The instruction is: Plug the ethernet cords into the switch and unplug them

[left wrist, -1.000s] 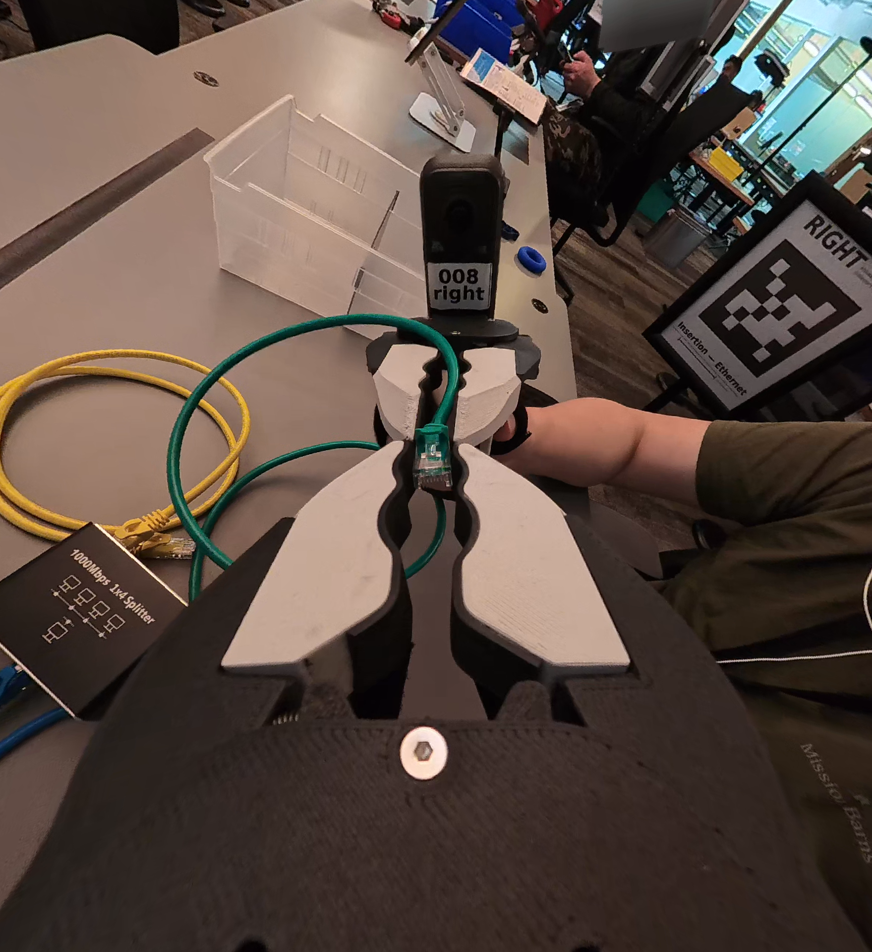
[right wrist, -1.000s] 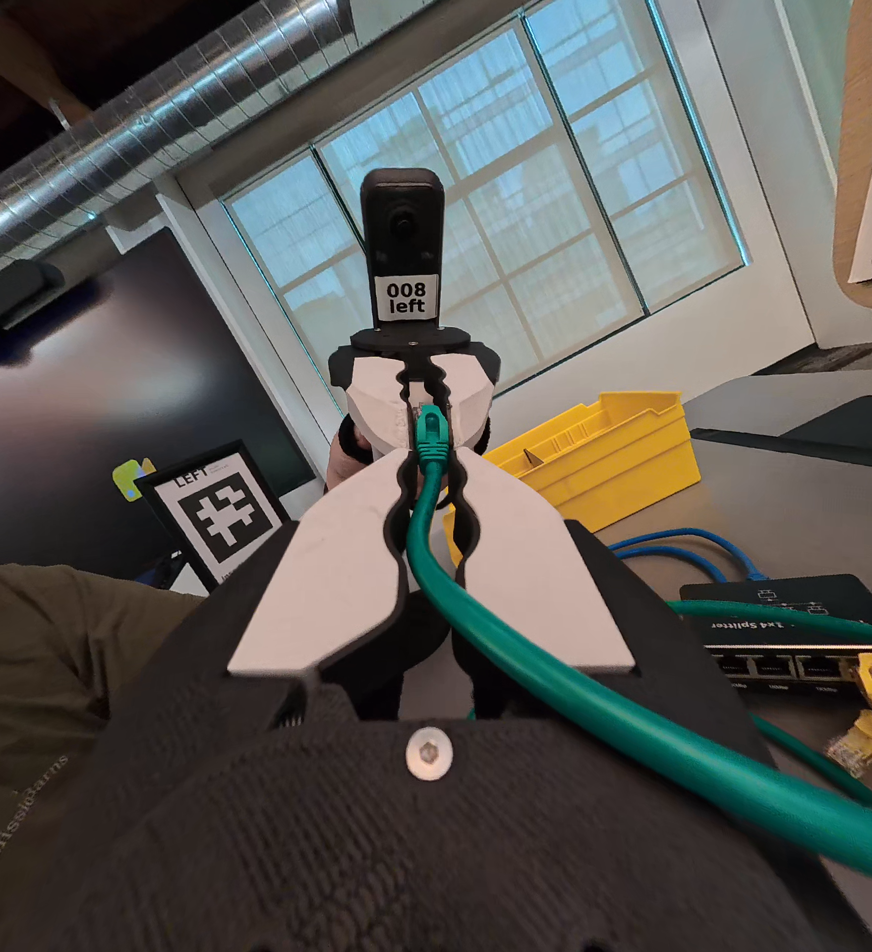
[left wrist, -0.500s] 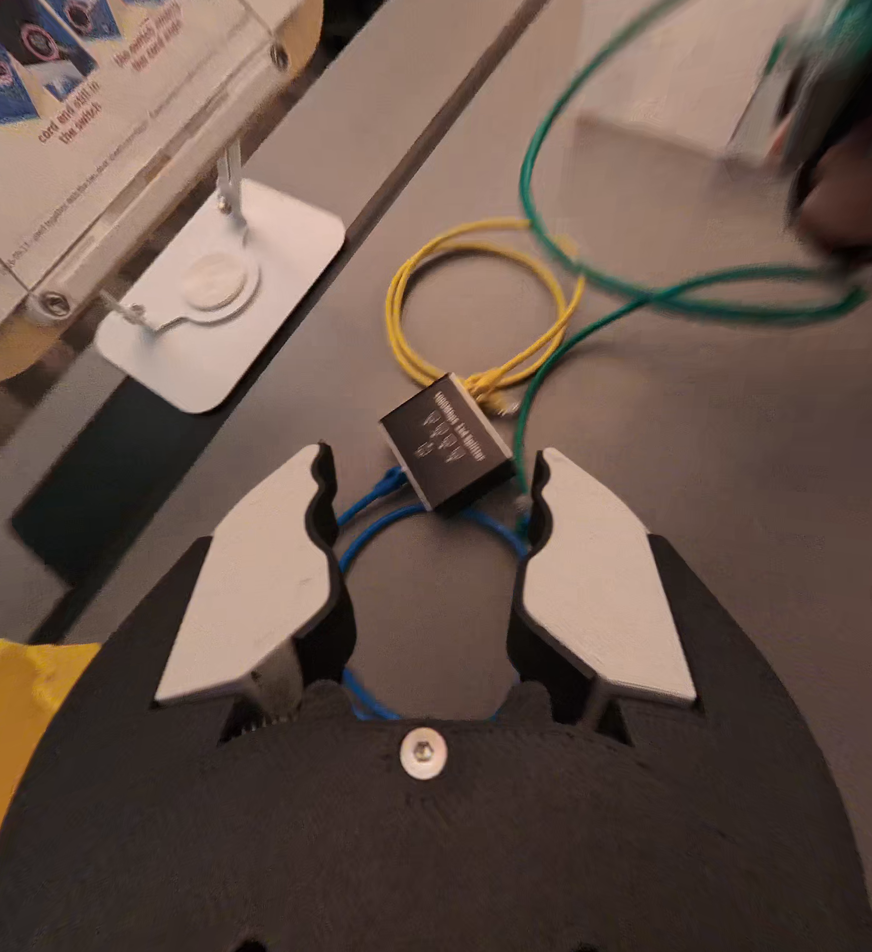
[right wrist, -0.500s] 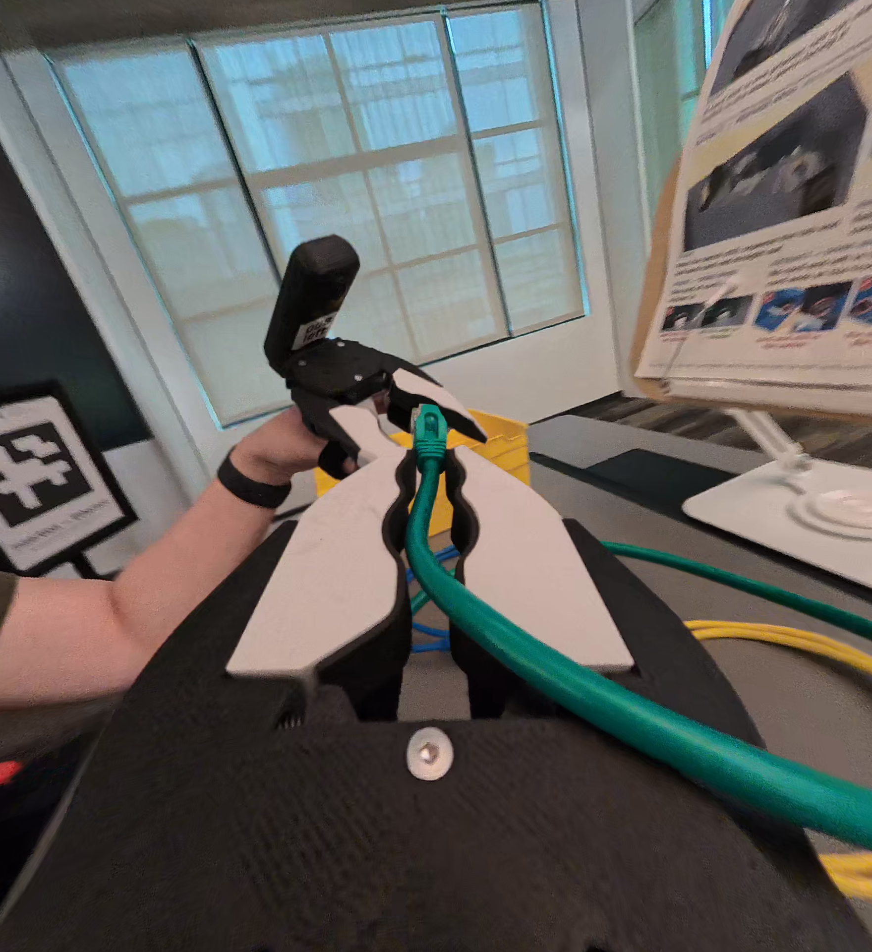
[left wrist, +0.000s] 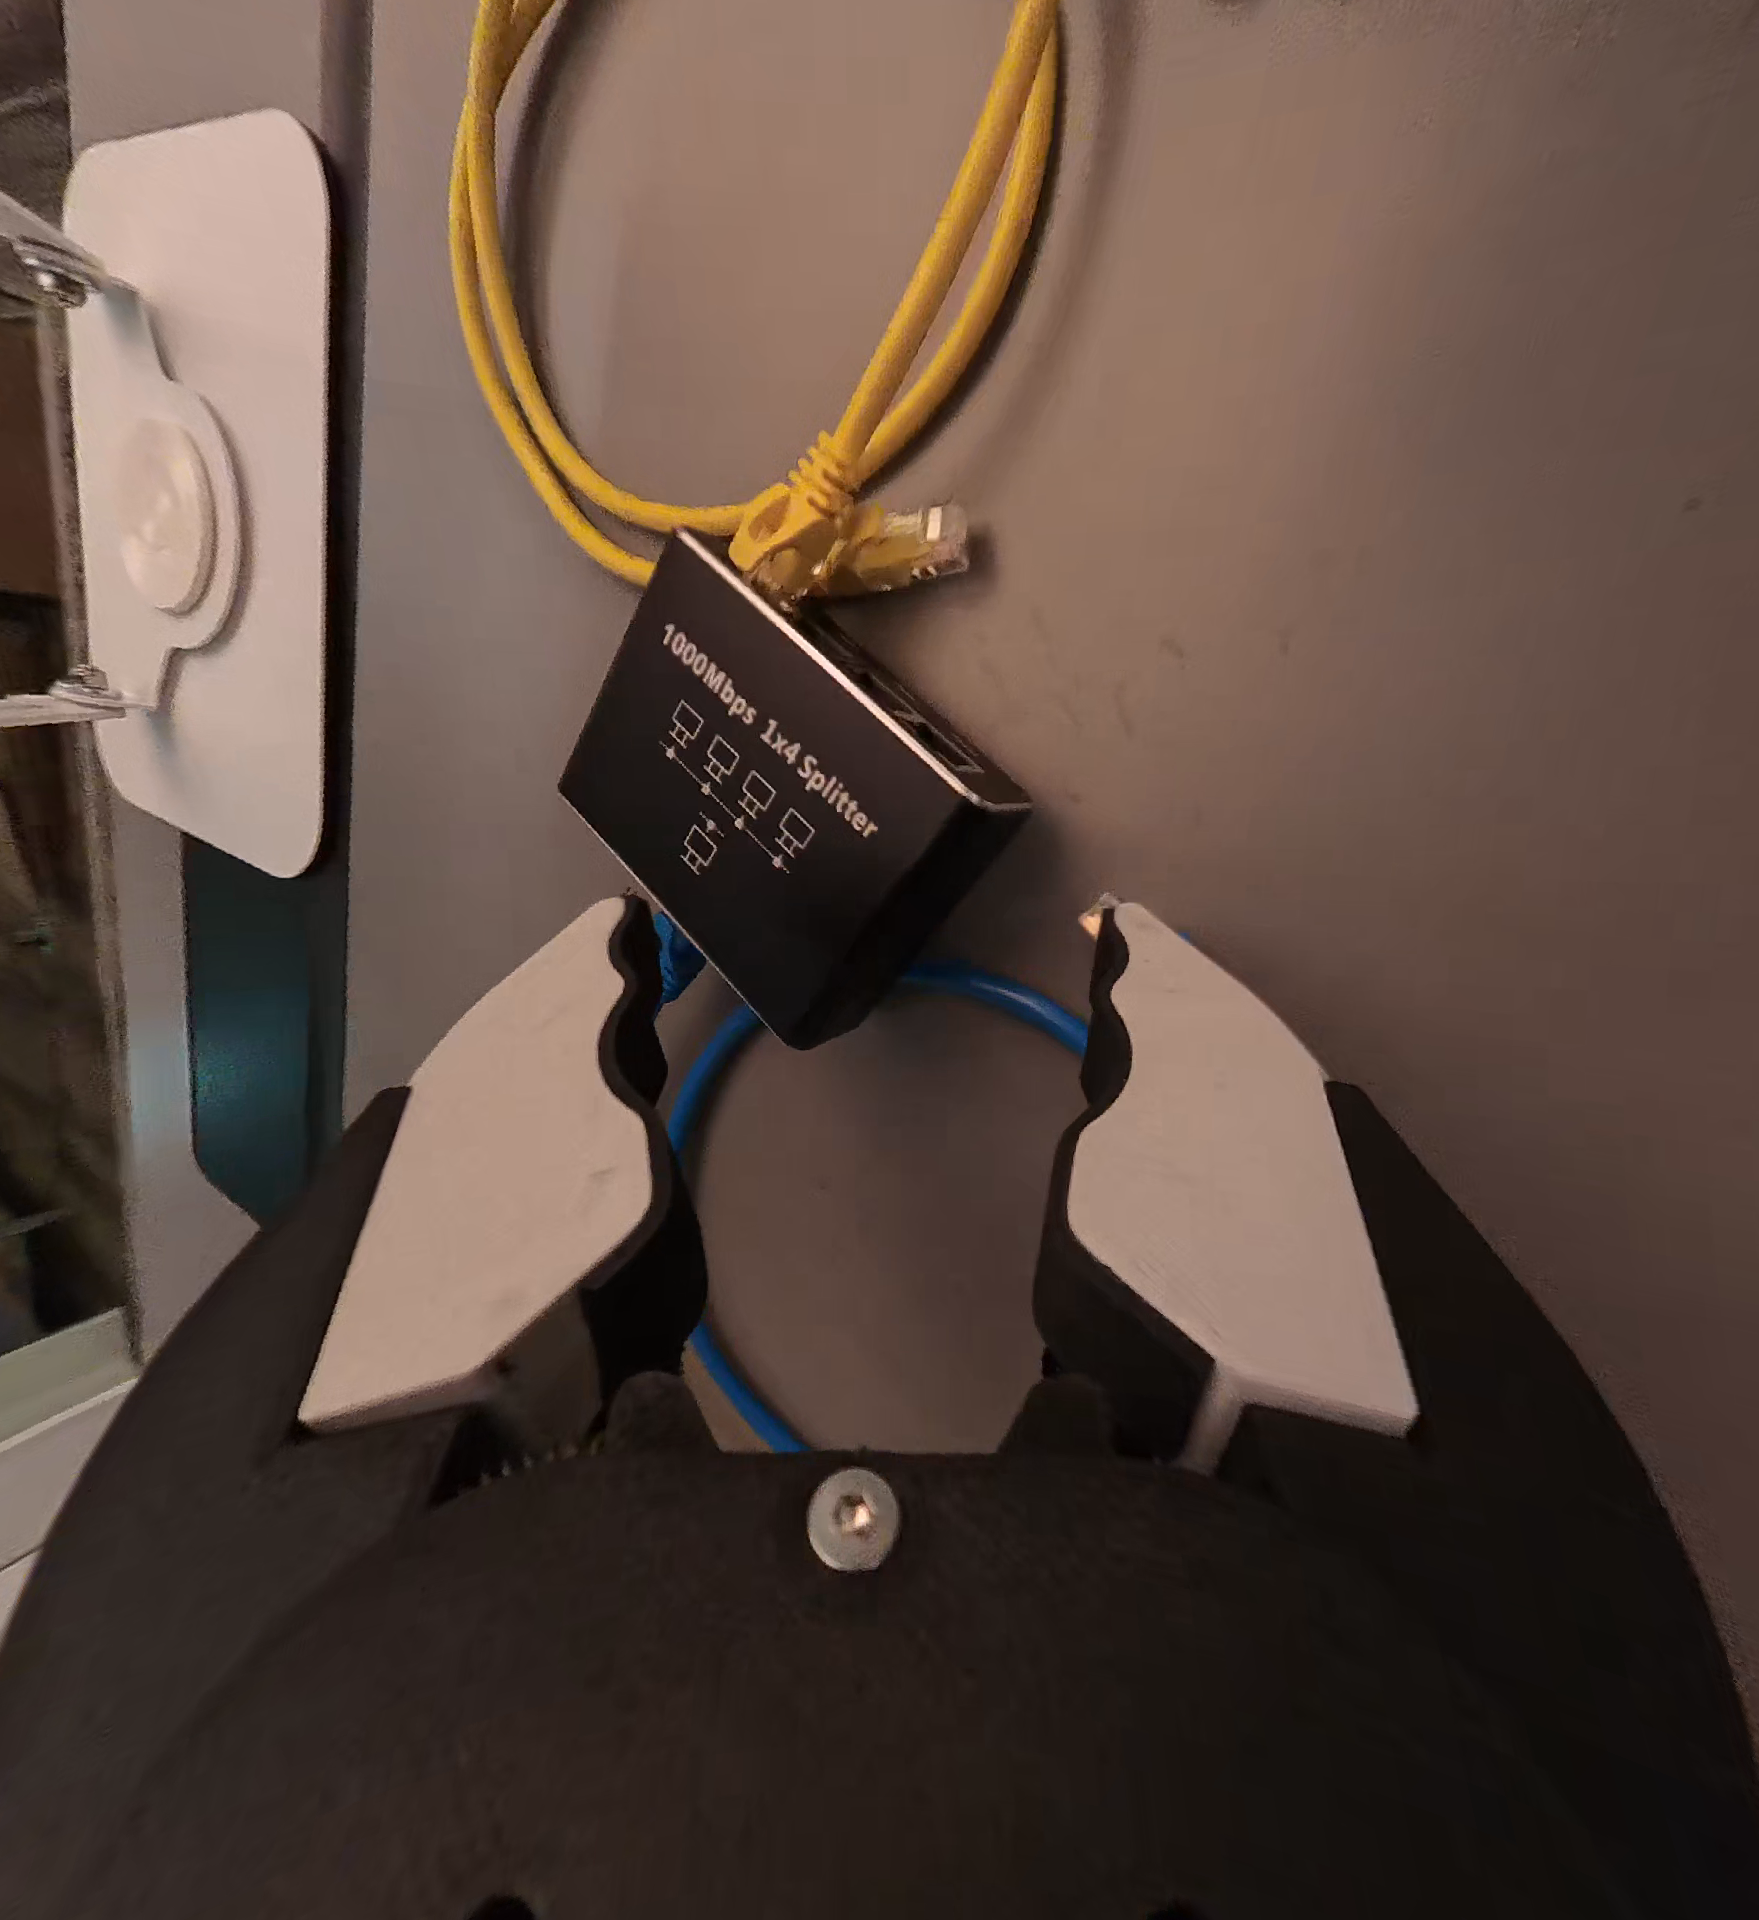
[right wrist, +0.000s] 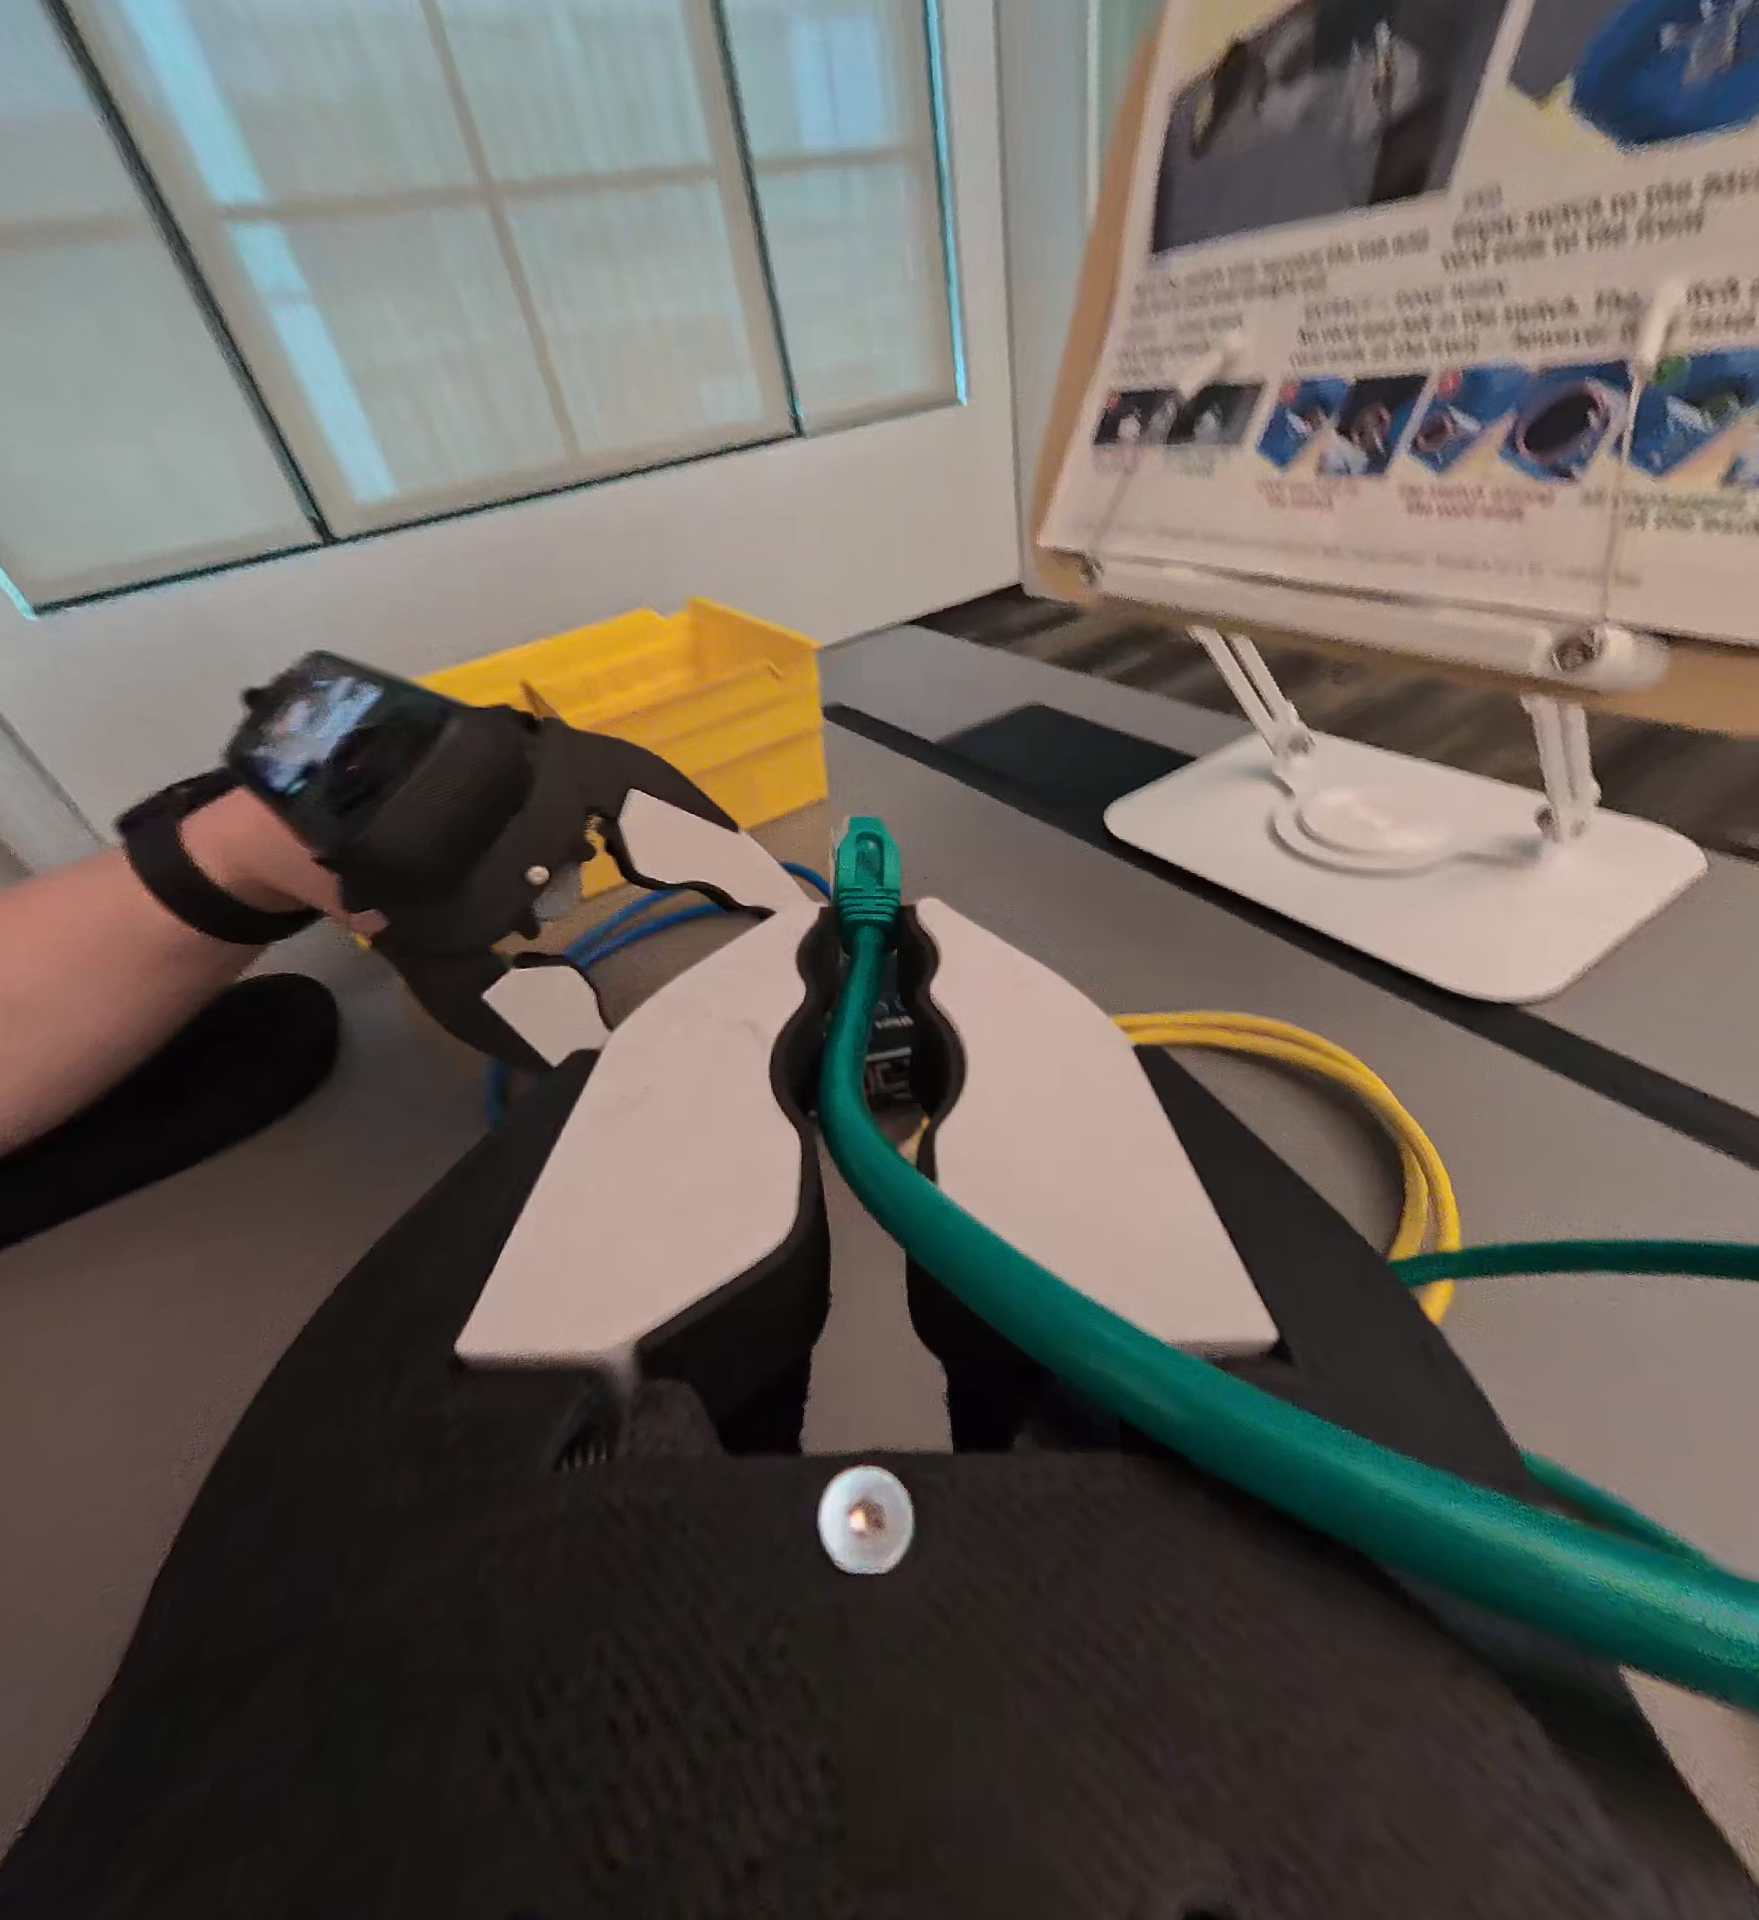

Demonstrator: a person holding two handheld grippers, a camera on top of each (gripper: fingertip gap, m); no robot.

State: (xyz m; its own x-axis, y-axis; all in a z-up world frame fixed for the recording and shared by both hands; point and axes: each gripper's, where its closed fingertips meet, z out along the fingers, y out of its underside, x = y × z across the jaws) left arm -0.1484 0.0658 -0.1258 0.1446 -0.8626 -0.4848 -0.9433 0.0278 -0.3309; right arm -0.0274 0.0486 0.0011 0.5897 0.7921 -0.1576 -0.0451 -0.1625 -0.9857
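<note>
The left gripper (left wrist: 870, 914) hangs over the grey surface (left wrist: 1374, 520) with its jaws spread wide and holding nothing, the near corner of the black switch (left wrist: 787, 821) between their tips. A yellow cord (left wrist: 532, 416) is plugged into the switch's port side (its other plug lies loose just beside), and a blue cord (left wrist: 1000, 987) loops out from under it. The right gripper (right wrist: 864, 914) has its jaws closed on the green cord (right wrist: 1114, 1340), plug up. A white stand (right wrist: 1415, 883) sits toward the far edge.
</note>
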